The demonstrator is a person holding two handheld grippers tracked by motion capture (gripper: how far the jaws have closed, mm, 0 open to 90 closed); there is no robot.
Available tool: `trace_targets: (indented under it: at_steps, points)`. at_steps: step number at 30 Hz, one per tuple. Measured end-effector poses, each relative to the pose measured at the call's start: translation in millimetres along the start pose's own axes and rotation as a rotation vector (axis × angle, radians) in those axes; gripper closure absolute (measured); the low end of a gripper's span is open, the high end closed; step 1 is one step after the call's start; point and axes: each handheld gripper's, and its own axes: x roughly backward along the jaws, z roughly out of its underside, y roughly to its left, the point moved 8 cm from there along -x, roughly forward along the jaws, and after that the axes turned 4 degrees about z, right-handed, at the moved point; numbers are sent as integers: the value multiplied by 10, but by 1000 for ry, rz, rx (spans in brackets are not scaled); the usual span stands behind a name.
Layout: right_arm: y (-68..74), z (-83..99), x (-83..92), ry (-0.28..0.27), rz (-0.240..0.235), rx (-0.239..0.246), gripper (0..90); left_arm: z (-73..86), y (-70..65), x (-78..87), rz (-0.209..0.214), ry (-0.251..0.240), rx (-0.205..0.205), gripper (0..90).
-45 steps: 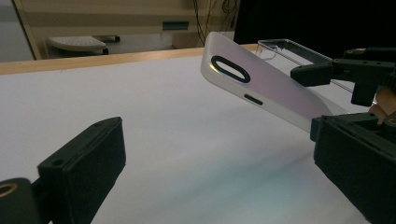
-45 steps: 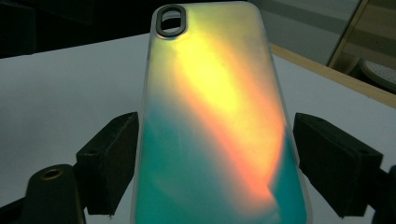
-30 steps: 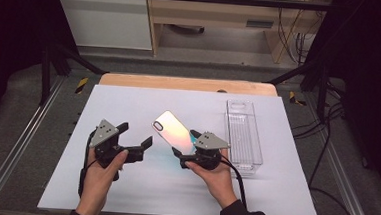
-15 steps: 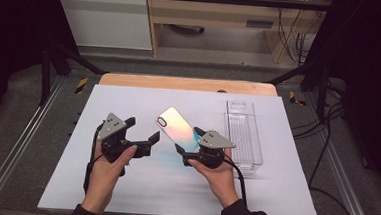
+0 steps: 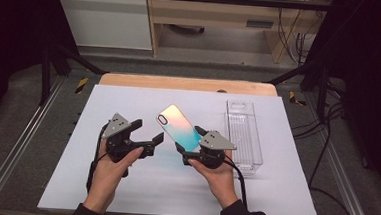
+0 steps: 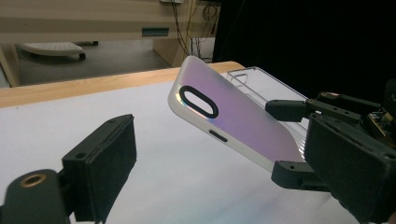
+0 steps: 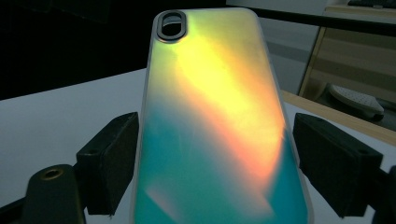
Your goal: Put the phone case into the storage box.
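Note:
An iridescent phone case (image 5: 178, 127) with an oval camera cut-out is held tilted above the white mat. My right gripper (image 5: 190, 141) is shut on its lower end, one pad on each long edge (image 7: 215, 163). In the right gripper view the case (image 7: 210, 130) glows yellow, orange and teal. My left gripper (image 5: 148, 131) hovers just left of the case with its jaws wide. They have just been closing a little, with nothing between them. In the left gripper view (image 6: 222, 154) the case (image 6: 233, 116) lies ahead, its far end in the right gripper (image 6: 289, 140).
A clear plastic box (image 5: 243, 136) lies on the right side of the white mat (image 5: 123, 193), close behind my right hand. The mat covers a wooden table (image 5: 180, 83). Metal frame rails run along both sides, with cables at the far right.
My left gripper has shifted a little to the right, towards the case, and turned. The right gripper and the case have stayed in place.

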Motion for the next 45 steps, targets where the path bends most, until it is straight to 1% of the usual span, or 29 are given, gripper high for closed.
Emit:
trace_targets:
  at_steps: [1,2,4,7,8,11,15,18,20,23,25,27,28,29,31,33,37,39,41,42,43,44,45]
  points:
    - [2,-4,1,-4,1,0,175,7,3,-14,0,0,5,97]
    - [6,-10,2,-8,0,0,175,14,1,-29,6,1,9,117]
    - [14,-21,7,-18,0,1,175,25,0,-64,19,5,18,125]
    - [30,-31,11,-27,-3,4,175,29,10,-120,50,3,48,162]
    - [35,-35,12,-29,-4,5,175,33,19,-141,57,4,58,179]
    - [54,-46,15,-38,-8,7,175,42,50,-197,66,12,67,228]
    - [81,-46,12,-41,-16,7,175,34,90,-248,82,2,111,311]
    - [100,-43,4,-44,-20,6,175,46,120,-274,89,4,135,378]
    - [109,-39,2,-43,-21,8,174,55,144,-281,93,-2,158,419]
    - [117,-28,-6,-41,-27,8,174,64,177,-276,104,-15,205,486]
    - [128,-19,-11,-38,-30,4,174,65,186,-269,108,-26,226,532]
    - [139,-11,-18,-36,-35,2,174,70,199,-262,109,-33,248,558]
    - [139,-11,-18,-36,-35,2,174,70,199,-262,109,-33,248,575]
    - [143,-7,-21,-35,-38,0,174,75,208,-255,111,-36,265,575]
    - [156,9,-29,-31,-47,-7,174,70,208,-240,126,-49,295,615]
    - [161,20,-33,-30,-52,-11,174,63,208,-231,133,-55,304,636]
    - [168,57,-49,-21,-63,-23,174,59,190,-225,145,-59,309,668]
    - [169,63,-51,-18,-70,-29,173,52,175,-220,160,-67,319,684]
    - [168,68,-55,-14,-81,-37,172,34,146,-212,188,-79,332,709]
    - [168,73,-58,-12,-83,-37,172,25,136,-207,195,-86,340,723]
    - [170,81,-63,-8,-90,-44,172,12,116,-200,216,-96,353,741]
    - [173,93,-71,-3,-98,-52,172,-9,82,-196,254,-109,373,774]
    - [179,104,-83,0,-107,-58,172,-15,53,-195,255,-107,357,793]
